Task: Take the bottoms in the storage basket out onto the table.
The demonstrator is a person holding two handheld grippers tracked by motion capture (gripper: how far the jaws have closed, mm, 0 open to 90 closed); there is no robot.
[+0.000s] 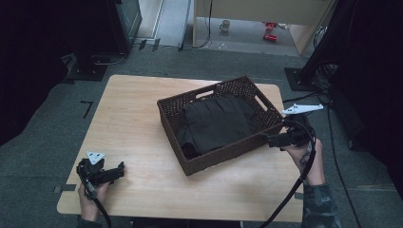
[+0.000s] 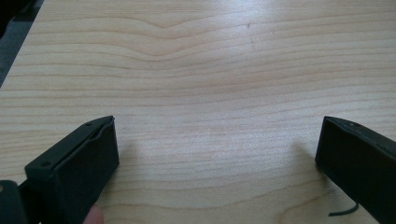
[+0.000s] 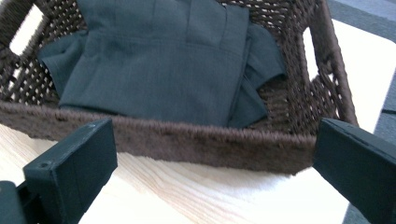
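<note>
I see my right tool [image 1: 271, 139] spread wide just beside the woven basket [image 1: 190, 165], which holds a folded dark cloth [image 1: 216, 122] on the counter [image 1: 138, 114]. My left tool [image 1: 121, 170] is wide, well apart. No writing is readable.

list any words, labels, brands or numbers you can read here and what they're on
None can be read.
The wicker basket, the dark folded cloth in it and the wooden table carry no lettering.
The left hand-held gripper and the right hand-held gripper show no legible marking.
The mug and red items on the floor beyond are too small to tell.
</note>
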